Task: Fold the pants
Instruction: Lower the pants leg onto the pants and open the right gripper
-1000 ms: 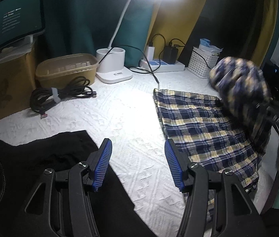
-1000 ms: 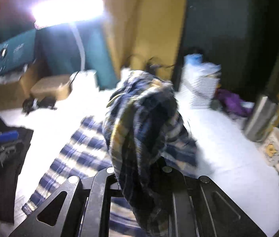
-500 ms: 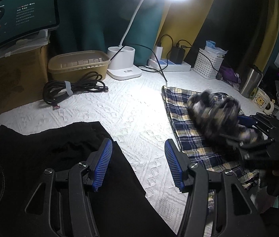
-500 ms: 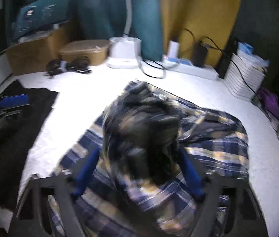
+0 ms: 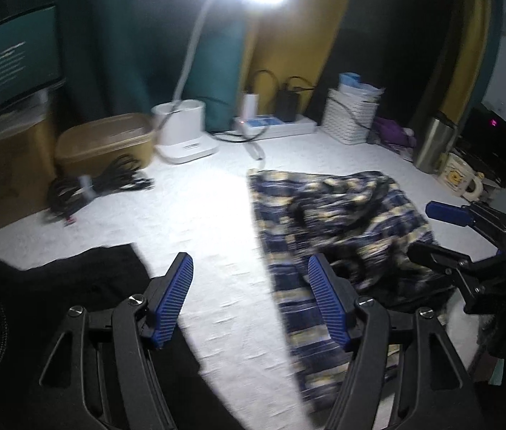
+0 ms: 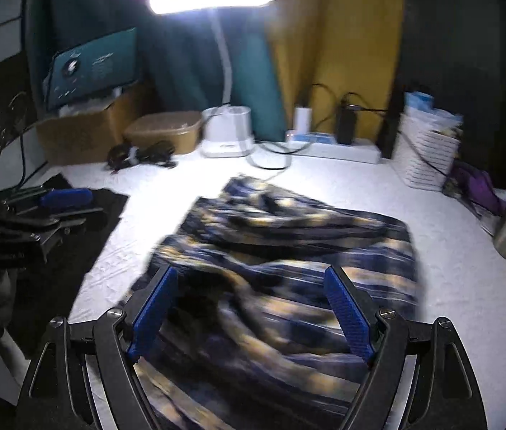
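Note:
Blue and yellow plaid pants [image 5: 342, 215] lie rumpled on the white tablecloth [image 5: 199, 222], one part heaped over the flat part. My right gripper [image 6: 251, 272] hovers just above the near edge of the pants [image 6: 288, 251], open, with its blue pads clear of the cloth. It also shows at the right edge of the left wrist view, right gripper [image 5: 446, 215]. My left gripper [image 5: 249, 265] is over bare tablecloth left of the pants; its jaws are opening with nothing between them. A black garment [image 5: 55, 286] lies under its left finger.
Along the back stand a white lamp base [image 5: 184, 136], a tan tub [image 5: 105, 139], a coiled black cable [image 5: 98, 186], a power strip [image 5: 274, 125] and a white basket [image 5: 353, 118]. A steel tumbler [image 5: 432, 143] and a mug [image 5: 460, 179] sit at the right.
The right gripper, shut on a lifted bundle of plaid cloth, came down and opened wide. The bundle dropped onto the flat part of the pants. The left gripper's jaws widened a little.

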`<move>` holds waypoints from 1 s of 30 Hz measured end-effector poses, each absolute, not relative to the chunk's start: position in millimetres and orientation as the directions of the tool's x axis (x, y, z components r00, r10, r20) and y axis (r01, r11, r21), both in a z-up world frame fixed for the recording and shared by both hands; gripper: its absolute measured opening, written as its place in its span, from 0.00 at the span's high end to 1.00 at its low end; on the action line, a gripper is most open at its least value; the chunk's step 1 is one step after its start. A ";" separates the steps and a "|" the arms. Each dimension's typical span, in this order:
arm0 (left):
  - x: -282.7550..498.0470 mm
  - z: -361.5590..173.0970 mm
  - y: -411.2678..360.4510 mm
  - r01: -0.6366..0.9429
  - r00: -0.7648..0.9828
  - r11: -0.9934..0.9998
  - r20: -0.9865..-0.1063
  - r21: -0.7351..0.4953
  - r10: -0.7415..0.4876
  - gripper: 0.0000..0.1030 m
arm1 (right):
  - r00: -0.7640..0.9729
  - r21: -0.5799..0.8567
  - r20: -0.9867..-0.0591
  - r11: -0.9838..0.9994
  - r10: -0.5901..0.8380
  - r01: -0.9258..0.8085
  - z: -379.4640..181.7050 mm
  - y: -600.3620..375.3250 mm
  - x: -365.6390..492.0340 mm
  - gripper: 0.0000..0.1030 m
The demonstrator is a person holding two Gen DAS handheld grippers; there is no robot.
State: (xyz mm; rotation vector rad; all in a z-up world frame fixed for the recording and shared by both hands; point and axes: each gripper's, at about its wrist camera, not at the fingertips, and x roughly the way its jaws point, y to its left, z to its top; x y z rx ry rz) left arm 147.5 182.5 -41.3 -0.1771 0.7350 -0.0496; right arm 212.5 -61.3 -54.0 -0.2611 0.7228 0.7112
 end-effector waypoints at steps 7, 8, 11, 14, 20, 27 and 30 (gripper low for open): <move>174.6 -41.6 136.0 0.086 0.707 0.969 -0.672 -0.231 -0.222 0.35 | 0.590 0.035 -0.687 0.830 0.425 -0.557 -60.4 -125.9 239.1 0.18; 177.6 -43.6 132.5 0.089 0.700 0.968 -0.677 -0.235 -0.228 0.35 | 0.594 0.041 -0.691 0.843 0.411 -0.536 -63.9 -136.2 244.3 0.18; 185.6 -53.6 121.6 0.098 0.671 0.967 -0.701 -0.236 -0.239 0.35 | 0.593 0.051 -0.709 0.868 0.380 -0.495 -75.5 -155.8 253.4 0.18; 189.5 -67.6 117.7 0.091 0.625 0.961 -0.737 -0.260 -0.258 0.50 | 0.560 0.098 -0.731 0.873 0.389 -0.478 -87.9 -168.0 259.3 0.18; 182.8 -79.9 114.8 0.101 0.580 0.969 -0.779 -0.224 -0.240 0.76 | 0.490 0.122 -0.774 0.855 0.400 -0.504 -114.8 -168.5 252.0 0.26; 166.2 -84.1 110.0 0.110 0.553 0.982 -0.811 -0.154 -0.189 0.77 | 0.489 0.038 -0.800 0.844 0.347 -0.535 -125.1 -167.6 228.8 0.35; 164.6 -87.9 109.0 0.103 0.547 0.984 -0.818 -0.147 -0.179 0.76 | 0.491 0.038 -0.800 0.847 0.343 -0.531 -123.8 -174.4 219.5 0.36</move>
